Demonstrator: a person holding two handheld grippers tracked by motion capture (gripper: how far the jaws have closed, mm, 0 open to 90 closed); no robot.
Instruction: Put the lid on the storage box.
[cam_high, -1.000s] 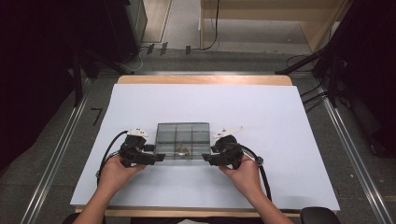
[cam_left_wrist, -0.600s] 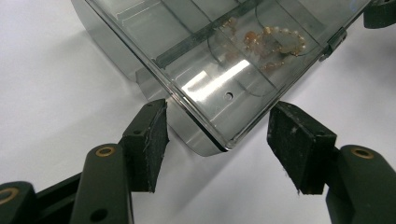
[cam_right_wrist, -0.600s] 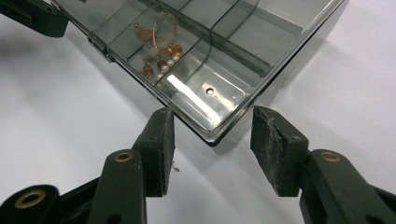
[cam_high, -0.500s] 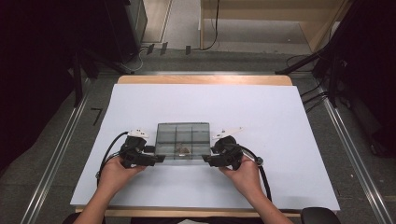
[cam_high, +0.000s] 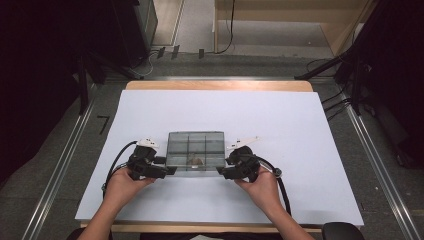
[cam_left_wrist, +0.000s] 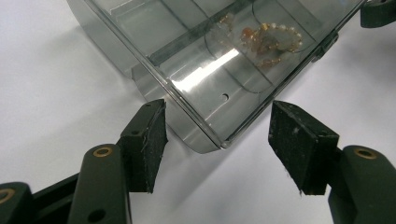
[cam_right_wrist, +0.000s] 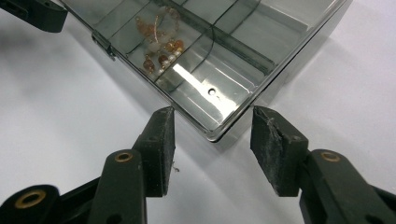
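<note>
A smoky clear compartment box (cam_high: 195, 149) with its lid down lies on the white tabletop, near the front. A tangle of orange and pearl beads (cam_high: 195, 161) rests in a front-middle compartment, seen through the lid (cam_left_wrist: 261, 39) (cam_right_wrist: 161, 51). My left gripper (cam_high: 169, 171) is at the box's front-left corner. In the left gripper view that corner (cam_left_wrist: 205, 126) pokes between the jaws of my left gripper (cam_left_wrist: 219, 121), which stand open, pads off it. My right gripper (cam_high: 223, 173) is at the front-right corner (cam_right_wrist: 212, 133); my right gripper (cam_right_wrist: 214, 123) is open astride it.
The white sheet (cam_high: 300, 130) covers a wooden table (cam_high: 220, 85). Metal rails (cam_high: 372, 165) run along both sides, with dark stands and cables on the floor behind. A person's hands and forearms come in from the front edge.
</note>
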